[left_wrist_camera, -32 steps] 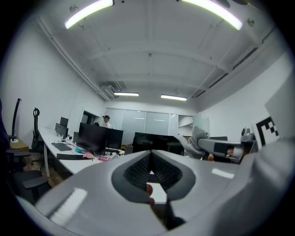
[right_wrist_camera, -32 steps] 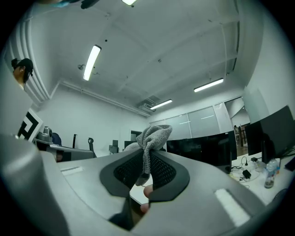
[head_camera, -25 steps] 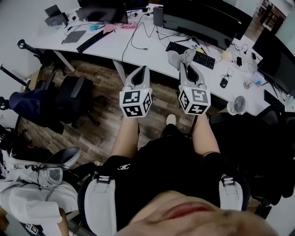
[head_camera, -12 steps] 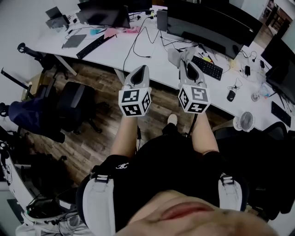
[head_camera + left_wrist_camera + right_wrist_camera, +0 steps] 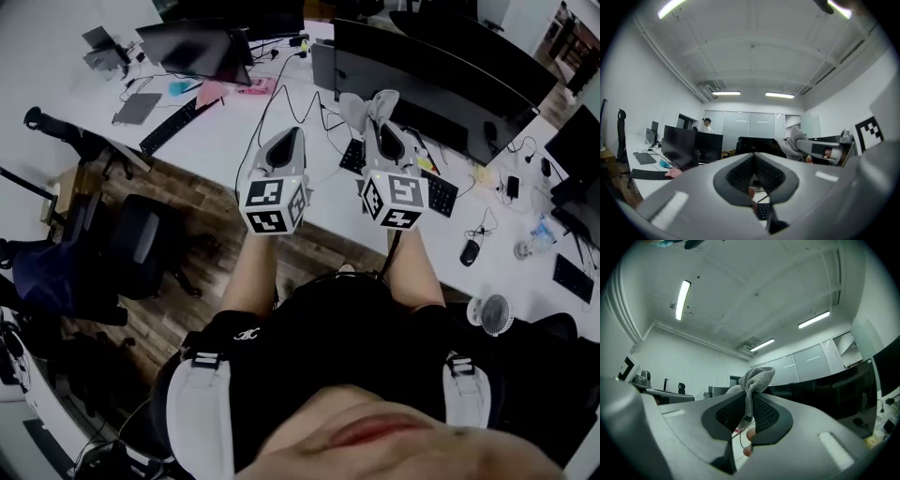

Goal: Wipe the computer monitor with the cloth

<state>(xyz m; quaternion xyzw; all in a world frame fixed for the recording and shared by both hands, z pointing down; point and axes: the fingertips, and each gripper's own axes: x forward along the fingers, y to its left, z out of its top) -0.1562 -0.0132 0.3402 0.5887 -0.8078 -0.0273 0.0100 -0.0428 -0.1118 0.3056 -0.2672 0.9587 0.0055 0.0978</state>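
Note:
A grey knitted cloth (image 5: 754, 380) is pinched between the jaws of my right gripper (image 5: 749, 401). From the head view the cloth (image 5: 364, 108) bunches at the tip of the right gripper (image 5: 382, 127), held up in front of a wide dark curved monitor (image 5: 441, 70) on the white desk (image 5: 225, 127). My left gripper (image 5: 286, 148) is raised beside it, jaws together with nothing between them. In the left gripper view the left gripper (image 5: 753, 161) is shut, and the cloth (image 5: 794, 143) shows off to its right.
A black keyboard (image 5: 412, 178) lies below the monitor, with a mouse (image 5: 469, 251) and a small fan (image 5: 490, 314) further right. A second monitor (image 5: 192, 47) and keyboard (image 5: 169, 127) stand at the desk's left. Office chairs (image 5: 131, 244) stand on the wooden floor.
Both grippers have risen and moved forward over the desk, closer to the curved monitor. The cloth stays held in the right gripper.

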